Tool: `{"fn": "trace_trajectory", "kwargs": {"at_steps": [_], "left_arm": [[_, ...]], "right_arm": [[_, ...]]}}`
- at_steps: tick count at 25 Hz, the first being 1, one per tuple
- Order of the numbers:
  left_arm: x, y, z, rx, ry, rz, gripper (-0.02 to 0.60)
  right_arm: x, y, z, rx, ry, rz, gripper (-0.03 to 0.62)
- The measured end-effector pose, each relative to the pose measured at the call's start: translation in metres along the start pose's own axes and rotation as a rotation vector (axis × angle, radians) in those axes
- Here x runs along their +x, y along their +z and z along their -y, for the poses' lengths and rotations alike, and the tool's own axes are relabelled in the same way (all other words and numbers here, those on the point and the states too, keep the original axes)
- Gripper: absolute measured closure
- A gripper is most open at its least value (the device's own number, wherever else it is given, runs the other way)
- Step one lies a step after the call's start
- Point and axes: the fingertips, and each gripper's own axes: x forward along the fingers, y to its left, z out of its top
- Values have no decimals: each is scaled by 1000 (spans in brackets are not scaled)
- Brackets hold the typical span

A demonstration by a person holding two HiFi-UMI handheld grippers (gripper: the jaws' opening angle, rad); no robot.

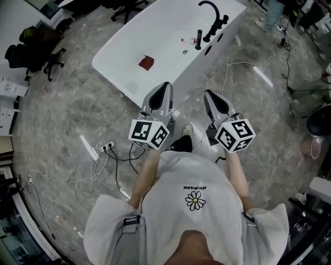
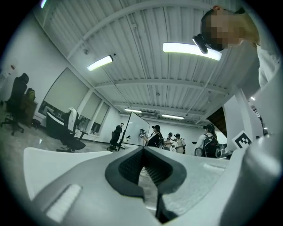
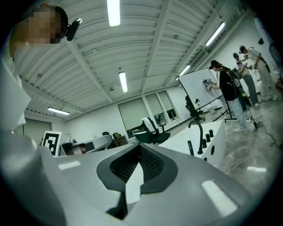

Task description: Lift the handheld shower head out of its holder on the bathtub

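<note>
The white bathtub (image 1: 155, 31) stands ahead on the marble floor. A black curved faucet (image 1: 212, 13) and the slim black handheld shower head (image 1: 198, 39) stand upright on its right rim. Both grippers hang well short of the tub, side by side over the floor. My left gripper (image 1: 166, 84) has its jaws together with nothing between them. My right gripper (image 1: 208, 93) is shut and empty too. The right gripper view shows the tub (image 3: 185, 141), the faucet (image 3: 199, 132) and the shower head (image 3: 190, 148) off to the right of the jaw tips (image 3: 139, 150). In the left gripper view the jaw tips (image 2: 143, 152) point past the tub.
A dark red object (image 1: 146, 63) lies inside the tub. A power strip with cables (image 1: 106, 147) lies on the floor at the left, and more cable (image 1: 232, 64) runs at the right. Office chairs (image 1: 36, 49) stand far left. Several people (image 2: 177, 142) stand by a whiteboard (image 2: 137, 128).
</note>
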Motion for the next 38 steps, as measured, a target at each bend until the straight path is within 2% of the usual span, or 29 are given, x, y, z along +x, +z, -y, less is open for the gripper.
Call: {"fn": "trace_trajectory", "kwargs": {"at_steps": [4, 9, 12, 15, 18, 22, 28, 31, 34, 38], "left_arm": [[42, 10, -40, 6, -14, 5, 581], [84, -4, -78, -47, -6, -37, 581], [103, -10, -89, -43, 4, -50, 581], [126, -8, -104, -35, 40, -21, 581], [148, -1, -113, 16, 75, 3, 581], [204, 4, -126, 33, 96, -3, 581], [302, -25, -145, 46, 76, -66, 581], [345, -41, -137, 38, 30, -86, 581], [375, -54, -132, 39, -1, -102, 581], [397, -67, -143, 2, 13, -110, 581]], "right_arm": [[59, 30, 12, -129, -6, -20, 571], [99, 42, 45, -169, -68, -6, 571], [109, 44, 70, -159, -91, -8, 571], [132, 45, 99, -124, -88, -14, 571], [157, 56, 123, -114, -79, 0, 571], [198, 79, 163, -83, -44, 16, 571], [250, 109, 233, -45, -31, 35, 572], [266, 116, 266, -31, -37, 22, 572], [278, 116, 292, -21, -39, -14, 574], [296, 119, 308, -62, -28, -41, 572]]}}
